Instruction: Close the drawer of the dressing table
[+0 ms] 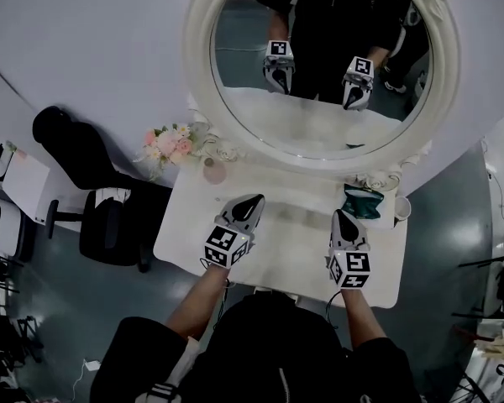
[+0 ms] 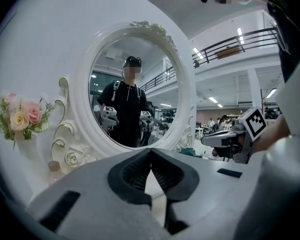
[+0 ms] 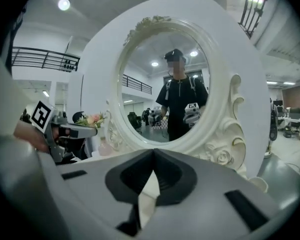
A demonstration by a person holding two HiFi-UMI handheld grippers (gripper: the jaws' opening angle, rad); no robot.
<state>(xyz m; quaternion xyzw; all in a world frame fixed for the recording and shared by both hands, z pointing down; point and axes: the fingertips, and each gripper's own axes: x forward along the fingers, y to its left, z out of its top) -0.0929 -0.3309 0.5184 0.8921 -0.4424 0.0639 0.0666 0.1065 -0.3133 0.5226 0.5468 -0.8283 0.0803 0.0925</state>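
Both forearms reach forward over the dressing table (image 1: 290, 254) at frame centre. The left hand-held gripper (image 1: 250, 203) and right hand-held gripper (image 1: 343, 217) hover nearly level, jaws together and empty. The drawer is hidden under the table's near edge.

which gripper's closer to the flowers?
The left gripper. The flowers stand on its side, while the right gripper is farther off, next to the teal object.
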